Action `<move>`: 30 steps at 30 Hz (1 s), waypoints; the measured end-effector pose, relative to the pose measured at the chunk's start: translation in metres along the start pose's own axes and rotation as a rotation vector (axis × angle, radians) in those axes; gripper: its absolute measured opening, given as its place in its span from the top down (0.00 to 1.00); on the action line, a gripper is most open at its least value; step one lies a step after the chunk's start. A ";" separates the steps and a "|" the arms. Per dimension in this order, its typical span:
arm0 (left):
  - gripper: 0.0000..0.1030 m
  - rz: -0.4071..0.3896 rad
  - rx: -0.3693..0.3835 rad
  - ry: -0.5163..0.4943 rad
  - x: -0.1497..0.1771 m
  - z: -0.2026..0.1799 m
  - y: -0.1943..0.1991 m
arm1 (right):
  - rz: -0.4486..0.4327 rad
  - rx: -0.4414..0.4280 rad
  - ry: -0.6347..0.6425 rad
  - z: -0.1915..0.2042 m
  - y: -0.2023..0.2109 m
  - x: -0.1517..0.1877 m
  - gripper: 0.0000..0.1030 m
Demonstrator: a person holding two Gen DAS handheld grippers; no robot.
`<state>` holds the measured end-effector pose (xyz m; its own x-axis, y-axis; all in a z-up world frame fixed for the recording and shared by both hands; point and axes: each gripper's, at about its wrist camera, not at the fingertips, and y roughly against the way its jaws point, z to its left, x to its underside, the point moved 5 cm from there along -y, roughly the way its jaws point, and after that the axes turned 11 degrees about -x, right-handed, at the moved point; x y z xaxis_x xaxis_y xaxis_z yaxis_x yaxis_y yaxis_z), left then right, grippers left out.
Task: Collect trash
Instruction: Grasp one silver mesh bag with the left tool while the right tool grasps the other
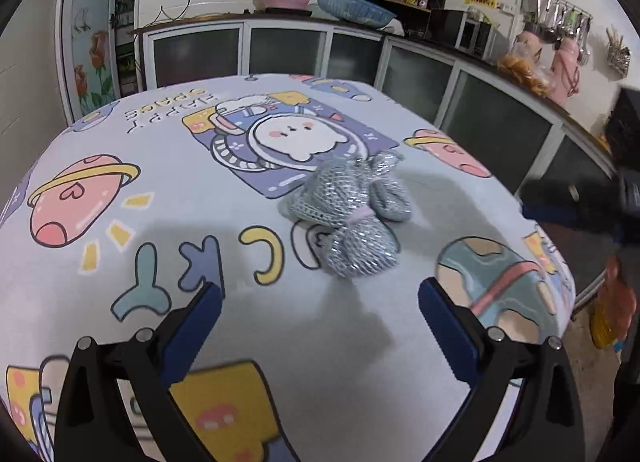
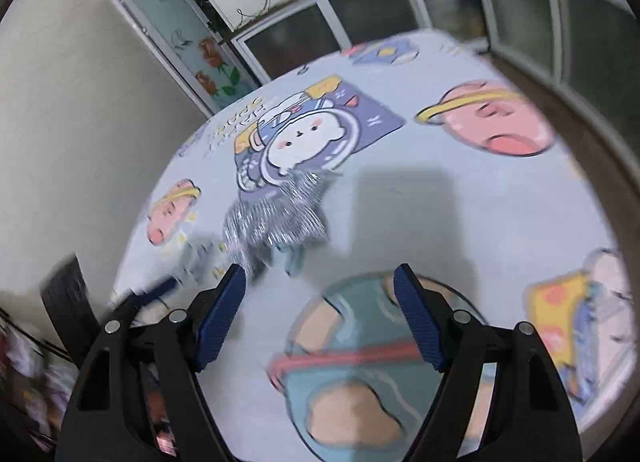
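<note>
Table (image 1: 120, 190), covered by a cartoon space-print cloth, fills both views. Silver mesh bundle (image 1: 352, 218), tied with pink bands, lies mid-frame, untouched and apart from both tools. Left gripper (image 1: 320, 302), bottom centre, stands spread wide, facing the bundle, apparently lined up for pickup. Right gripper (image 2: 320, 286) likewise parted, holding nothing, bundle up-left.

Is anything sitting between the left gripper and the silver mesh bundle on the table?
Nothing visible. The left gripper is open, and only bare cartoon tablecloth lies between its fingers and the silver mesh bundle ahead.
</note>
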<state>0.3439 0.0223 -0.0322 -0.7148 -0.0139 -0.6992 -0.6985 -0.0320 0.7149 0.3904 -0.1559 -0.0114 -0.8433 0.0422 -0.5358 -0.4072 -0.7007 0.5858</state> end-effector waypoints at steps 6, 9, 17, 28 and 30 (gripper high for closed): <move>0.08 0.033 0.037 0.039 -0.012 0.000 -0.020 | 0.057 -0.071 -0.119 -0.009 -0.047 -0.030 0.34; 0.08 0.068 0.044 0.036 -0.015 -0.004 -0.033 | 0.072 -0.074 -0.164 -0.014 -0.064 -0.041 0.34; 0.08 0.093 0.068 0.022 -0.023 -0.013 -0.049 | 0.130 -0.076 -0.191 -0.017 -0.094 -0.055 0.43; 0.08 0.127 0.092 0.041 -0.030 -0.014 -0.072 | 0.190 -0.062 -0.202 -0.022 -0.124 -0.062 0.51; 0.08 0.127 0.096 0.046 -0.031 -0.013 -0.073 | 0.194 -0.067 -0.203 -0.021 -0.126 -0.063 0.53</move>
<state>0.4177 0.0121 -0.0626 -0.7966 -0.0574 -0.6018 -0.6045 0.0688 0.7936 0.5019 -0.0848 -0.0643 -0.9591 0.0397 -0.2803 -0.2126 -0.7546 0.6207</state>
